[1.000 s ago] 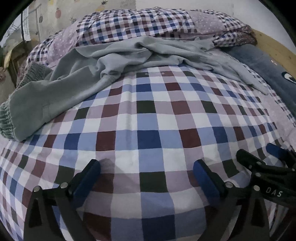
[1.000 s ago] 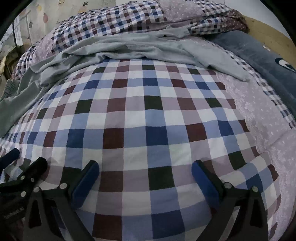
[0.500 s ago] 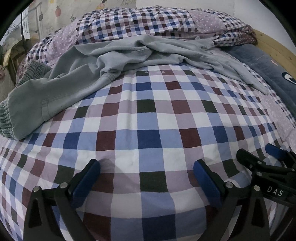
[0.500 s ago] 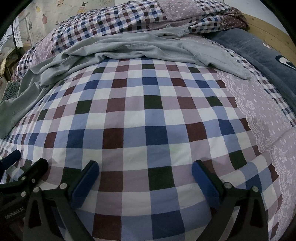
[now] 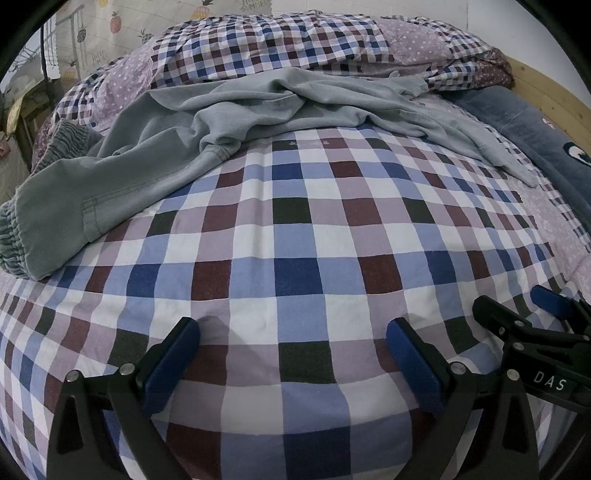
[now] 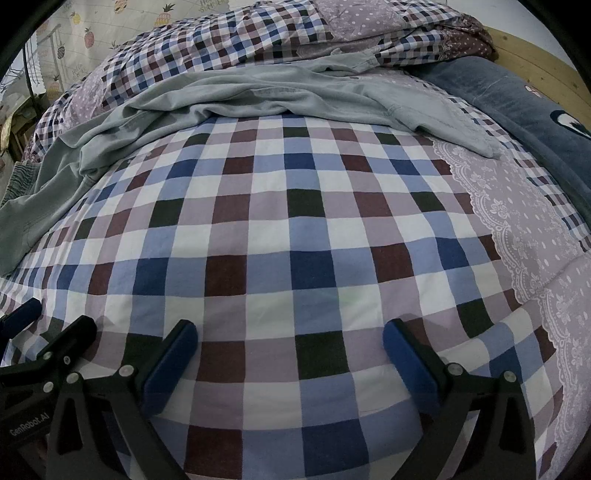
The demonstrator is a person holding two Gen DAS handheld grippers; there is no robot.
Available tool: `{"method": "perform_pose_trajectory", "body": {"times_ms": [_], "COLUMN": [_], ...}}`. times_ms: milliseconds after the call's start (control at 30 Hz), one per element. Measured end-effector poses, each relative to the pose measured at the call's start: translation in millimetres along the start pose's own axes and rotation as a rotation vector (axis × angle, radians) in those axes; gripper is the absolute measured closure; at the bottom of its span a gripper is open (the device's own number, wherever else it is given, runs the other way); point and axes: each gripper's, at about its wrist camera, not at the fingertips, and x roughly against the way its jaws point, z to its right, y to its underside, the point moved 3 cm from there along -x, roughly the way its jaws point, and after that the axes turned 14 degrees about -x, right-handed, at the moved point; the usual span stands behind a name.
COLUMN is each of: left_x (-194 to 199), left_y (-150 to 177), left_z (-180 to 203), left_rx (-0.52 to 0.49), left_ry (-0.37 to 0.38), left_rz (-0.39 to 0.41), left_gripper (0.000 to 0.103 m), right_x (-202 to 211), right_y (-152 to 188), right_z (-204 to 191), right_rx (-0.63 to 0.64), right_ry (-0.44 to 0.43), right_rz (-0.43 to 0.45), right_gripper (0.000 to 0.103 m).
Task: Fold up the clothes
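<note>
Here, the left gripper (image 5: 291, 341) is hovering low over the checked blue, maroon and white bedspread (image 5: 295, 266), its blue-padded fingers spread wide and holding nothing. The right gripper (image 6: 290, 341) is hanging just beside it, jaws likewise wide apart and empty. The crumpled pale grey-green trousers with a ribbed elastic waistband (image 5: 155, 162) are lying well ahead of both grippers, stretching across the far half of the bed; the waistband end is drooping at the left edge, while one leg is trailing off to the right onto the lilac lace-trimmed cloth (image 6: 517, 206). Between the grippers and the garment a broad flat stretch of bedspread is lying bare. Beyond the trousers, a bunched small-check and dotted quilt (image 5: 295, 48) is piling up against the pineapple-print wall covering (image 5: 122, 26). To the right, a dark blue plush blanket (image 6: 517, 99) is running along the pale wooden bed rail (image 6: 543, 70), hemming in that side.
</note>
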Motion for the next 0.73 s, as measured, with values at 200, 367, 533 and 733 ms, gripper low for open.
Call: {"method": "perform_pose_trajectory", "body": {"times_ms": [200,367,533,733], "left_x": [-0.6,0.0,0.7,1.8], "left_y": [-0.3,-0.2,1.0,1.3], "left_z": [-0.3,-0.2,-0.3,1.7], "left_rx": [0.002,0.004,0.015,0.018], "left_ry": [0.003,0.005,0.014,0.009], "left_rz": [0.000,0.001,0.006,0.005], "left_gripper": [0.000,0.000,0.000,0.000], "right_x": [0.1,0.1,0.0,-0.2], "right_y": [0.2,0.5,0.4,0.1], "right_z": [-0.1,0.3,0.4,0.6], "right_rx": [0.000,0.001,0.001,0.000], "right_ry": [0.001,0.000,-0.001,-0.001], "right_rz": [0.000,0.000,0.000,0.000], "right_gripper": [0.000,0.000,0.000,0.000]}}
